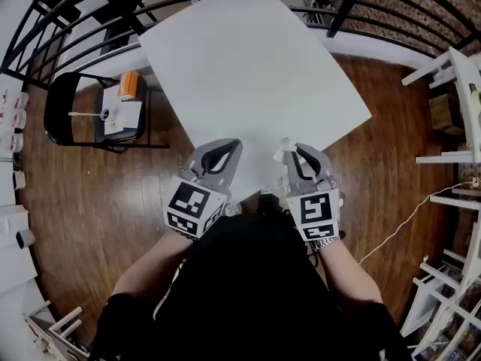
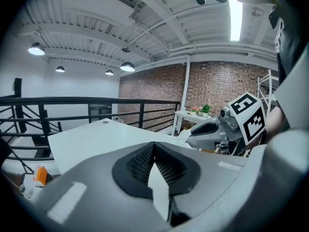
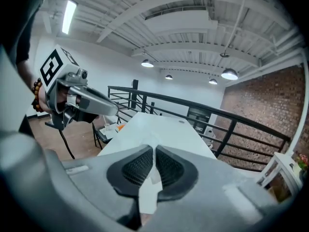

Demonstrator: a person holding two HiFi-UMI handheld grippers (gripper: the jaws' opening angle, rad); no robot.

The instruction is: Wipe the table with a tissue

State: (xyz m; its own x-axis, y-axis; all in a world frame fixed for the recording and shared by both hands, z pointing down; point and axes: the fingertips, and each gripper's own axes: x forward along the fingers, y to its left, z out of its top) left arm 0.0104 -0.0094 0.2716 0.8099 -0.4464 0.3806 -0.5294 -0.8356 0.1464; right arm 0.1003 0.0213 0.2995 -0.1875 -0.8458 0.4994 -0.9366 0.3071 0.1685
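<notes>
A loft-like room with a brick wall [image 2: 212,88] and a black railing [image 1: 68,28] surrounds a white table [image 1: 248,66], which stands on a dark wooden floor [image 1: 113,194]. The tabletop looks bare and clean, with only a small round cap near its far end. A black folding chair [image 1: 64,111] with papers and an orange object stands well apart at the left. The right gripper [image 1: 295,149] has its jaws pressed together on a small white tissue [image 1: 284,147], and a corner of it sticks out past the tips, just over the near corner of the table. In the right gripper view the tissue [image 3: 149,190] runs as a strip between the two pads. I think it is pinched this way so the free end can be laid flat on the surface. The left gripper [image 1: 234,144] is closed with nothing in it and hovers beside, probably only waiting. No wiping seems started yet; the tissue is not clearly touching the tabletop.
</notes>
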